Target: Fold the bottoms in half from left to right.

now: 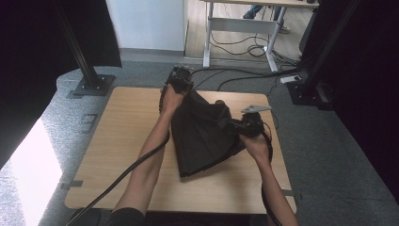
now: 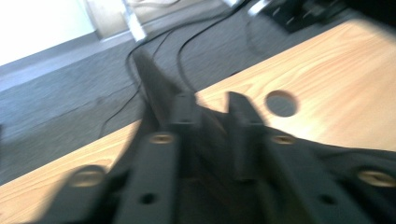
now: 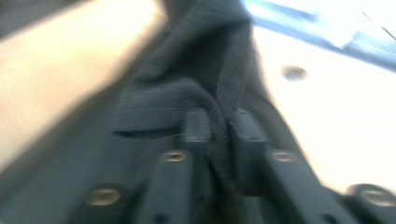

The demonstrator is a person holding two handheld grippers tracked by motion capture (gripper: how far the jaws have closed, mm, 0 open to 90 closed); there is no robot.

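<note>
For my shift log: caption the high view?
Two hand-held grippers, left and right, pinch a dark cloth over the wooden table.

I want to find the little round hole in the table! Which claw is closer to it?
Left. The left claw sits at the far edge, near the hole. The right claw grips the black cloth farther back.

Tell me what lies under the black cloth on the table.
Under the black cloth lies the wooden table, bare around it. Both tongs, left and right, lift its upper part. Anything beneath its lower part is covered.
</note>
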